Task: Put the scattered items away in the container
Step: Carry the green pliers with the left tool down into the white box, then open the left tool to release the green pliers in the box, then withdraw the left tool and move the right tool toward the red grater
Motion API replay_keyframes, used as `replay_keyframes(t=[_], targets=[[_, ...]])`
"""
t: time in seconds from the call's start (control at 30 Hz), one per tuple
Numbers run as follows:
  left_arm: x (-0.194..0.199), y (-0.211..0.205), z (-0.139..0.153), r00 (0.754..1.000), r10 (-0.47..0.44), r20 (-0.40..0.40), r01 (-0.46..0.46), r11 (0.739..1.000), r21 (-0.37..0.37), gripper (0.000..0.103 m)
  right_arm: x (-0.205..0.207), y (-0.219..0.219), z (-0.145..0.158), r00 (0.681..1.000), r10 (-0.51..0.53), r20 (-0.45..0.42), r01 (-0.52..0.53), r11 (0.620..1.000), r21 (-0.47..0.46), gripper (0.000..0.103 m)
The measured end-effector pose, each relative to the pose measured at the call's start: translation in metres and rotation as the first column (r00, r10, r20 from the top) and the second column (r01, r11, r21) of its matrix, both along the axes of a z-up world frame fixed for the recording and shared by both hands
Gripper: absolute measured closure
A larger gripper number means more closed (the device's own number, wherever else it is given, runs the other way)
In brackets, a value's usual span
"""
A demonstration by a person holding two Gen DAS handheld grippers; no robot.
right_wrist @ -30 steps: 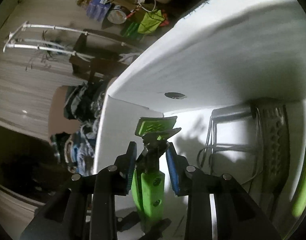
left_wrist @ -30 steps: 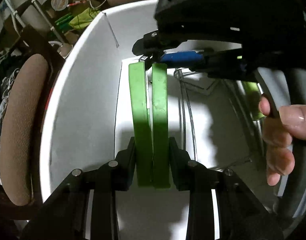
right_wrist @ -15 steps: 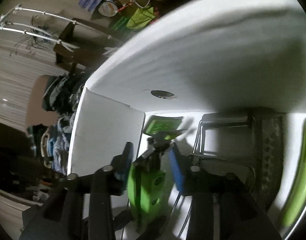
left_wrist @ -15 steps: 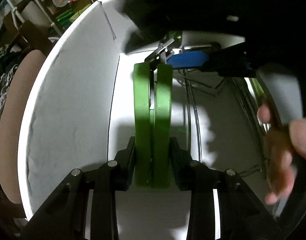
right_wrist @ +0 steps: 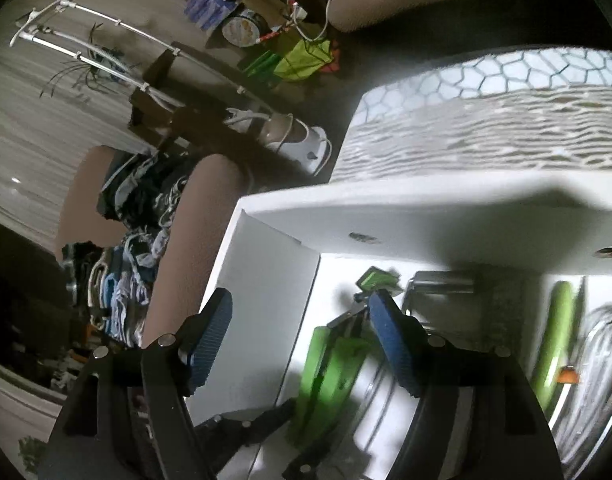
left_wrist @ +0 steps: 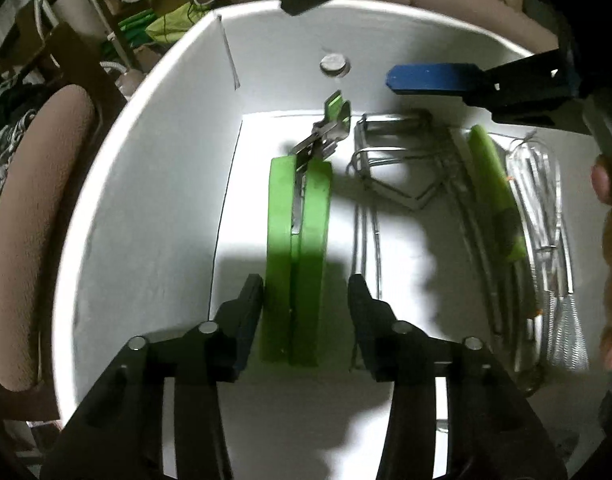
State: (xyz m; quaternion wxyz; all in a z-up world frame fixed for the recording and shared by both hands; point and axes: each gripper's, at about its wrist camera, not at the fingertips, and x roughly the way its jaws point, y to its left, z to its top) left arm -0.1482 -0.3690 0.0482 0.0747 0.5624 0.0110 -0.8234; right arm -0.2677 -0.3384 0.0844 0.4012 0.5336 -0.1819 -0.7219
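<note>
The white container [left_wrist: 153, 184] holds the green-handled tool [left_wrist: 295, 248] lying flat on its floor near the left wall, with wire utensils [left_wrist: 390, 184] and a whisk [left_wrist: 546, 240] to its right. The left hand-held gripper [left_wrist: 305, 292] is spreading, its jaws clear of the green handles between them. The right hand-held gripper [right_wrist: 301, 328] is also spreading, holding nothing, above the tool.

White box [left_wrist: 153, 208] carries everything: green-handled tool [left_wrist: 295, 240] on its floor, wire utensils [left_wrist: 390, 168] beside it, whisk [left_wrist: 546, 240] far right.
</note>
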Motion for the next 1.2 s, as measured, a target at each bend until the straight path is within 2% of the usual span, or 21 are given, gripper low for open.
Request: replay_keyframes(t=[0.13,0.23,0.3,0.33,0.37,0.4,0.47,0.5,0.67,0.83,1.0,1.2], targets=[[0.015,0.003,0.013,1.0,-0.008,-0.03,0.009,1.0,0.017,0.052,0.003,0.012,0.014,1.0,0.008,-0.019,-0.008,1.0,0.01,0.028],[0.018,-0.004,0.024,0.999,-0.006,-0.047,0.007,0.999,0.04,0.043,0.011,0.021,0.029,0.999,0.02,-0.048,-0.019,0.999,0.03,0.026],[0.019,-0.011,0.03,0.998,-0.008,-0.064,0.011,0.999,0.043,0.03,0.02,0.027,0.04,0.997,0.037,-0.072,-0.034,0.999,0.041,0.022],[0.025,-0.011,0.034,0.997,-0.004,-0.076,0.006,1.0,0.021,0.009,0.024,0.03,0.044,0.996,0.043,-0.083,-0.039,0.998,0.044,0.019],[0.028,-0.011,0.04,0.996,-0.005,-0.093,0.005,1.0,0.003,0.0,0.029,0.032,0.047,0.994,0.049,-0.097,-0.044,0.998,0.052,0.018],[0.028,-0.016,0.043,0.994,-0.009,-0.105,0.009,1.0,-0.001,0.0,0.036,0.035,0.05,0.992,0.059,-0.11,-0.051,0.996,0.069,0.015],[0.041,-0.015,0.053,0.994,-0.001,-0.11,0.001,1.0,-0.001,0.0,0.048,0.039,0.051,0.99,0.078,-0.12,-0.067,0.993,0.1,0.001],[0.047,-0.014,0.057,0.993,0.008,-0.115,-0.007,1.0,0.003,0.0,0.054,0.042,0.05,0.988,0.086,-0.125,-0.071,0.99,0.12,0.0],[0.074,-0.013,0.074,0.988,0.051,-0.148,-0.048,0.999,0.019,0.0,0.082,0.065,0.051,0.982,0.098,-0.162,-0.055,0.967,0.247,0.0],[0.102,-0.001,0.093,0.983,0.071,-0.169,-0.062,0.996,0.059,0.0,0.113,0.096,0.066,0.968,0.116,-0.222,-0.047,0.956,0.291,0.0],[0.125,0.008,0.108,0.976,0.098,-0.192,-0.082,0.993,0.089,0.0,0.159,0.122,0.079,0.939,0.156,-0.306,-0.039,0.933,0.357,0.0],[0.151,0.023,0.126,0.971,0.105,-0.214,-0.088,0.992,0.091,0.0,0.197,0.143,0.088,0.929,0.152,-0.337,-0.016,0.927,0.374,0.0]])
